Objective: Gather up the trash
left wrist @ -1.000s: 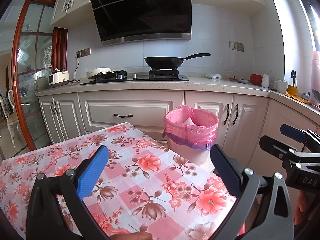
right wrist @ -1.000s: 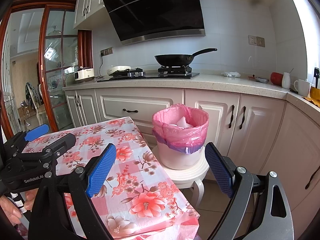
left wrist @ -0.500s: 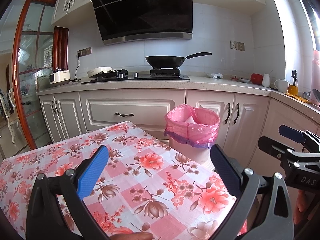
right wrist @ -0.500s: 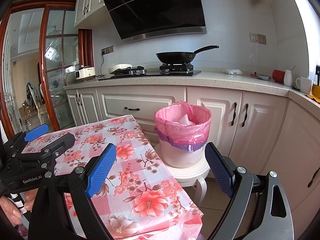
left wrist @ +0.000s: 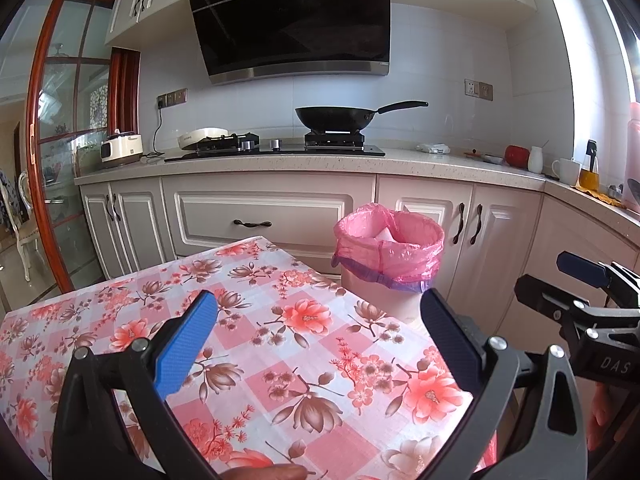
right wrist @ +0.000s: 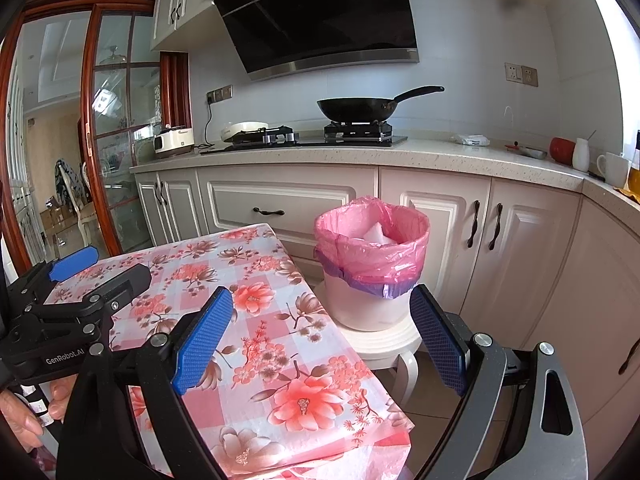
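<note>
The left gripper (left wrist: 318, 330) hangs released over the table (left wrist: 120, 304), holding nothing. No trash shows on the cloth, so scan before reaching. The right gripper (right wrist: 320, 334), also spread and bare, hovers at the table's right edge. The bin (right wrist: 372, 256) stands just beyond, white trash inside.

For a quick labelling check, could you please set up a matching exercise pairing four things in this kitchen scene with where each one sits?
Things:
1. black wok with a long handle
2. white bin lined with a pink plastic bag
3. white mug
4. small white rice cooker

Places:
A. on a round white stool beside the table with the pink floral cloth
B. far left end of the counter, near the glass door
C. on the right burner of the black hob
D. right end of the counter, by the corner

Pairs: 1-C, 2-A, 3-D, 4-B
</note>
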